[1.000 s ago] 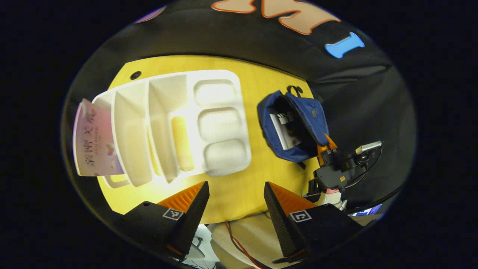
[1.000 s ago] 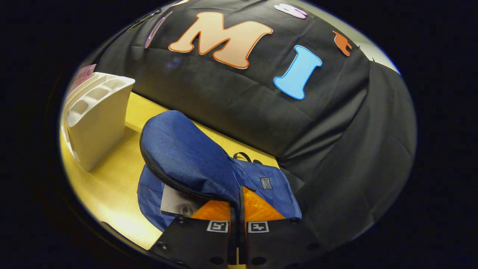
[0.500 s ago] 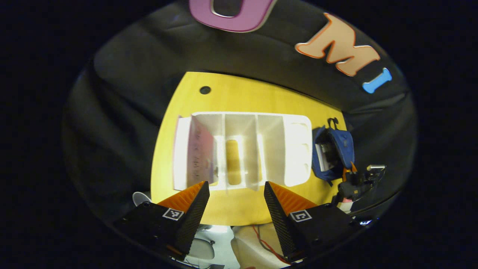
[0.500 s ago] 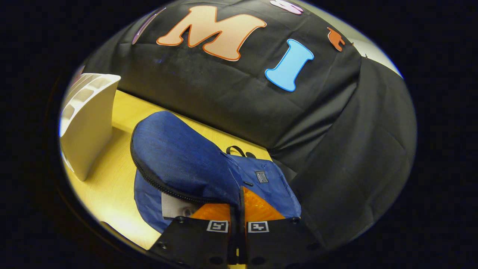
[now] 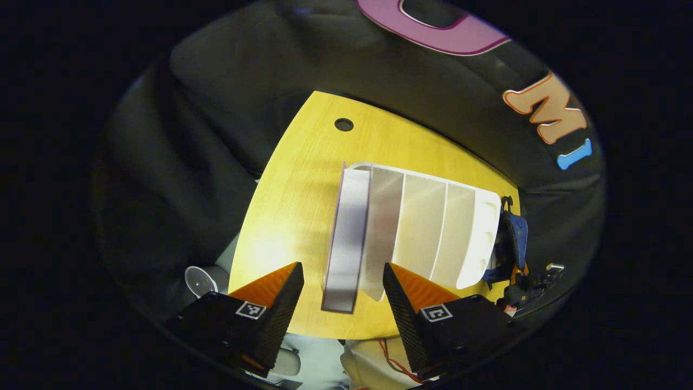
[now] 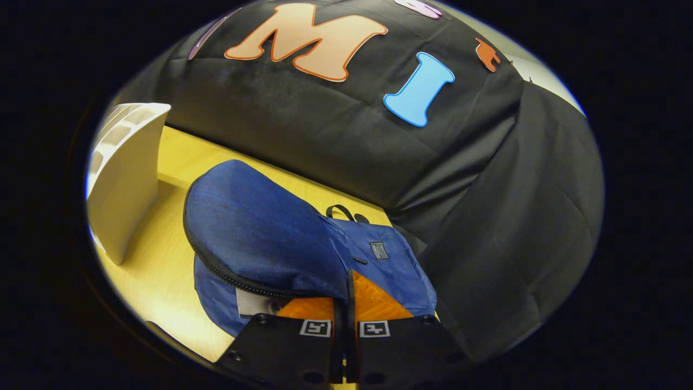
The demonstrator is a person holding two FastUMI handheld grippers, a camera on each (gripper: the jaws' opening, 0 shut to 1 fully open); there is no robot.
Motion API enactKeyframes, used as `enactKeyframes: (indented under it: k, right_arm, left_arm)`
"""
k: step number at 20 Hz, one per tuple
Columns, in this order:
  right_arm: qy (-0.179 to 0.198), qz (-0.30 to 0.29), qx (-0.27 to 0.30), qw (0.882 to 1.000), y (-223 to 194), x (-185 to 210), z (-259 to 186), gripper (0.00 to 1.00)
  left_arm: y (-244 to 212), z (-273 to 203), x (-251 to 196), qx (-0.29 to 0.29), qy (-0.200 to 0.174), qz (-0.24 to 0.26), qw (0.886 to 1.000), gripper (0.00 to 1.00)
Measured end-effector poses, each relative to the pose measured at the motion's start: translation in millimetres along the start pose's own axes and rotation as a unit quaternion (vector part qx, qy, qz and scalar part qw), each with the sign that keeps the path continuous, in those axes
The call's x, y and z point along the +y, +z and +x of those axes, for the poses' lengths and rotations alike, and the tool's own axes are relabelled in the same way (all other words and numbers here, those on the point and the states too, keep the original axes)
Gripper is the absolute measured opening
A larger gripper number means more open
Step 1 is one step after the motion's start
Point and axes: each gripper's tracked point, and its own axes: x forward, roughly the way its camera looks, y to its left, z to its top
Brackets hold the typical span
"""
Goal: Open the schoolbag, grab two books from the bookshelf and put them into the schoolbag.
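The left claw has swung further left over the yellow worktop since a second ago, fingers spread wide and empty; the white bookshelf now sits just ahead, and the remaining book in its end slot appears edge-on between the fingers. The right claw stays clamped on the flap of the blue schoolbag, holding it open, one book inside.

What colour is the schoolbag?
Blue. The schoolbag shows best in the right gripper view, with a black zip along its lifted flap.
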Motion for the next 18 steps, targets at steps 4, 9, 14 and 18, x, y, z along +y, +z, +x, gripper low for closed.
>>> enactKeyframes:
  k: [4,9,14,18]
  right_arm:
    - [0.0,-0.011,0.008,1.0,-4,4,-1,0.07]
    - [0.004,-0.01,0.011,1.0,-6,7,-3,0.07]
    - [0.005,-0.007,0.012,1.0,-8,7,-3,0.05]
    - [0.006,-0.006,0.012,1.0,-8,8,-4,0.05]
  left_arm:
    - [3,26,-13,0.02,-0.029,-0.023,0.999,0.82]
    - [10,50,-23,0.041,-0.018,-0.021,0.999,0.55]
    - [18,54,-33,0.047,0.002,0.002,0.999,0.46]
    - [18,65,-40,0.055,0.016,0.017,0.998,0.39]
